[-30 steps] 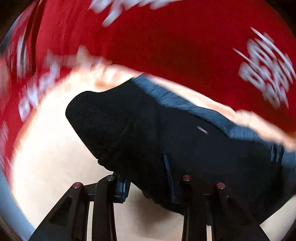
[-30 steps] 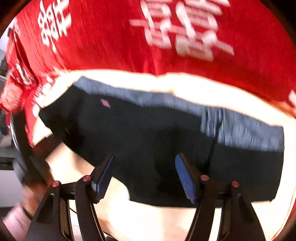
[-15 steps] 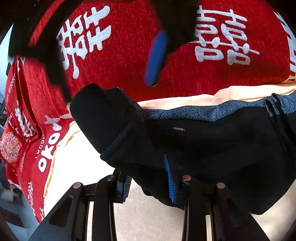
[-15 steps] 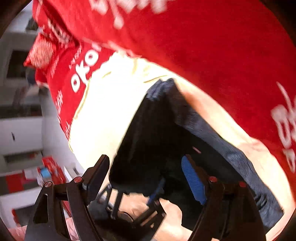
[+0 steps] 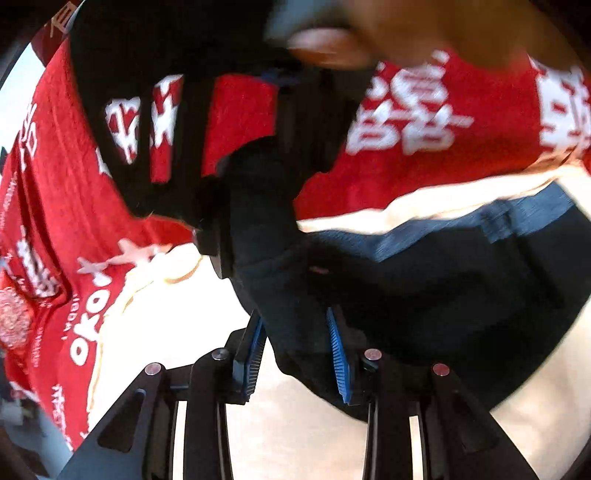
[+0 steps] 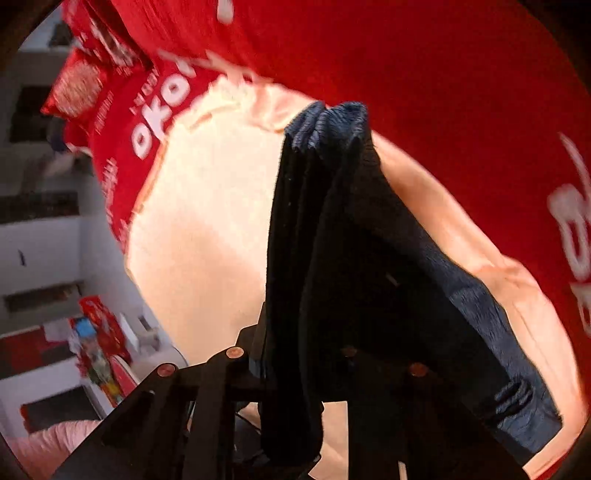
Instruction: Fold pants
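Note:
The dark navy pants (image 5: pixel 424 288), with a ribbed blue waistband (image 5: pixel 461 229), lie folded on a cream cloth (image 5: pixel 177 317). My left gripper (image 5: pixel 297 350) is shut on a fold of the pants near their left end; fabric fills the gap between the blue pads (image 5: pixel 338 354). My right gripper (image 5: pixel 236 192) reaches in from above and holds the pants' left end. In the right wrist view the pants (image 6: pixel 332 258) hang bunched between the right gripper's fingers (image 6: pixel 236 373), which are shut on them; its pads are hidden by cloth.
A red cloth with white characters (image 5: pixel 424 122) lies under and beyond the cream cloth. A person's hand (image 5: pixel 388 33) shows blurred at the top. Shelves and room clutter (image 6: pixel 92 339) show to the left in the right wrist view.
My right gripper has come down over the pants' left end and shut on it, lifting it into a bunched fold. My left gripper keeps its grip on the fold.

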`<state>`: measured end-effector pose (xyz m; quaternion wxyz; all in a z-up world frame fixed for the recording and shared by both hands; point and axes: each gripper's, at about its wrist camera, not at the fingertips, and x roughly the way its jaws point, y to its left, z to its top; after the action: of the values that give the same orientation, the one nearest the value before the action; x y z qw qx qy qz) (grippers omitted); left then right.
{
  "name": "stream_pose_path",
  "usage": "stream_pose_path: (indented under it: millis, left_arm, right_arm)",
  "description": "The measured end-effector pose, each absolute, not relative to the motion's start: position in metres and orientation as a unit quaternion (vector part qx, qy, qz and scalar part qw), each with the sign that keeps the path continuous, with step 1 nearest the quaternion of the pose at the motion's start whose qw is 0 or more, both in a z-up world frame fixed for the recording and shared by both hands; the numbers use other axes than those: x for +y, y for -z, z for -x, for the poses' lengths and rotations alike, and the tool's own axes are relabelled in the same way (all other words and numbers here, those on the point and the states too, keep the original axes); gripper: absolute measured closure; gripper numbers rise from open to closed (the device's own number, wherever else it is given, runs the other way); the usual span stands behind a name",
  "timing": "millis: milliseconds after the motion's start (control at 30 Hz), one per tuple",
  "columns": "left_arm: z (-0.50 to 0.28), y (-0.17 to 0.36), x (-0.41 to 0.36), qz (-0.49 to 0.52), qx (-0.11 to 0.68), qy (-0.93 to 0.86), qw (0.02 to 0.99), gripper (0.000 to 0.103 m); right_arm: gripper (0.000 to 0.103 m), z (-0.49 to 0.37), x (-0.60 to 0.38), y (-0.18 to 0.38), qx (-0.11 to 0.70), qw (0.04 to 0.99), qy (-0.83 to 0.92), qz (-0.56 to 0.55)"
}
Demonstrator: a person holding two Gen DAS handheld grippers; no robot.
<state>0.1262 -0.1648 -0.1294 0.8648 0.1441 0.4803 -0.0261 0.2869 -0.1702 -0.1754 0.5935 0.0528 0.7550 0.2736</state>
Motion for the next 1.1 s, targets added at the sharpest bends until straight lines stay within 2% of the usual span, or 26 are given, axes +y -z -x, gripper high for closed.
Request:
stream_pose_path:
  millis: [267,500,767,1000,1033,1100]
  left_arm:
    - [-0.119,0.071,-0.249,-0.14,0.451,0.103,0.876,0.069]
    - [-0.107,0.056,-0.35,-0.162,0.448,0.174,0.862,0.069]
    - [-0.083,0.095,-0.463,-0.217,0.474,0.227,0.823,0.069]
    - [-0.066,0.143,-0.497,-0.257,0.518,0.222,0.785,0.069]
    - [-0.064,0.147,-0.498,-0.266,0.52,0.219,0.781,0.067]
    - [-0.062,0.147,-0.495,-0.267,0.525,0.218,0.778,0.042]
  right_arm:
    - [0.084,-0.243,-0.306,0.114,0.688,0.655,-0.253,-0.183]
    - [0.084,-0.185,-0.434,0.106,0.643,0.683,-0.207,-0.276]
    - [0.084,-0.129,-0.546,0.153,0.634,0.676,-0.156,-0.343]
    - [0.081,-0.104,-0.568,0.221,0.654,0.646,-0.132,-0.372]
    - [0.08,-0.103,-0.565,0.226,0.652,0.645,-0.131,-0.376]
    - [0.079,-0.103,-0.562,0.227,0.651,0.648,-0.13,-0.373]
